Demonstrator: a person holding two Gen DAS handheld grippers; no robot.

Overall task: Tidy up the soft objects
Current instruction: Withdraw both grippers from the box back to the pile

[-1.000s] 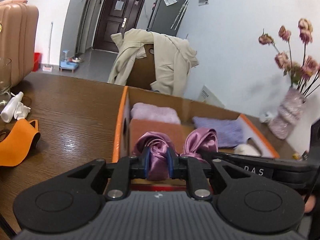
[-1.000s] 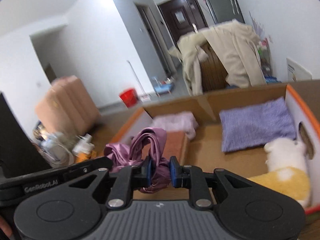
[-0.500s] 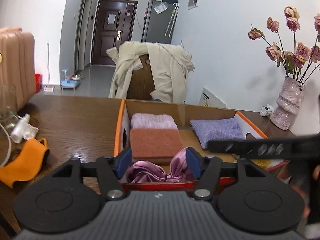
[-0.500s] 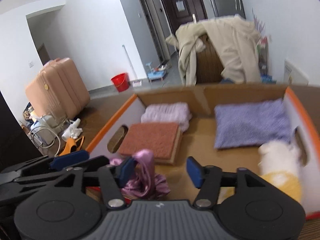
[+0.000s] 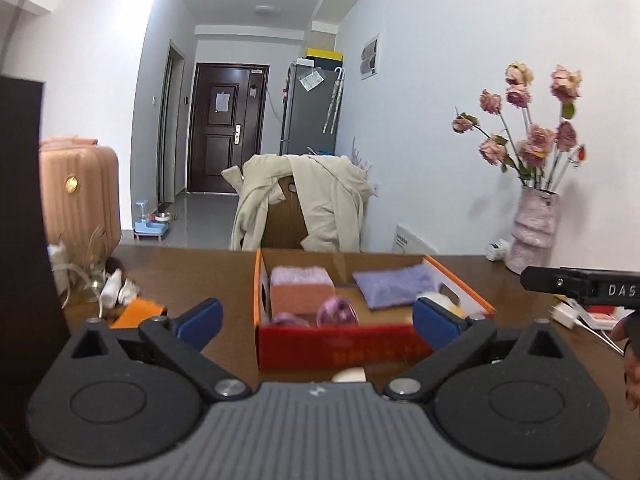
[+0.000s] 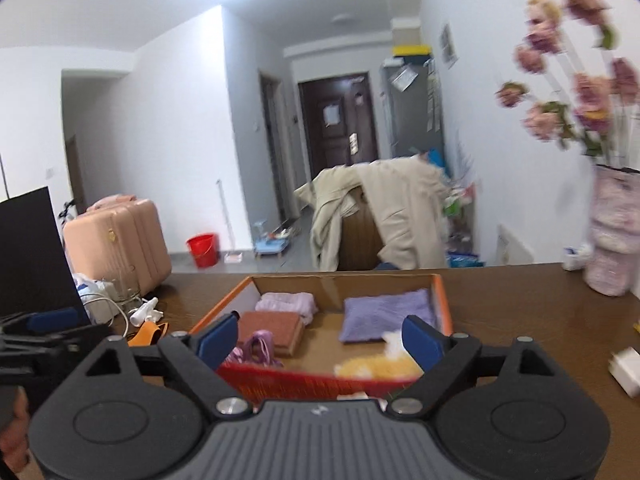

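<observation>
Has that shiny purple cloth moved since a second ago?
Yes. The purple cloth left the left tongs, now open, and lies inside the box beside the orange-brown towel.

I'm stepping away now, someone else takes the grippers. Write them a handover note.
Left gripper: open, empty, held back from the box.
Right gripper: open, empty too.
In the cardboard box: purple satin cloth at the near left corner, in front of the brown folded towel and pink towel; lavender towel at the back right; yellow-and-white plush near right.
Done: satin cloth is boxed.
Left: possibly the orange item on the table.
</observation>
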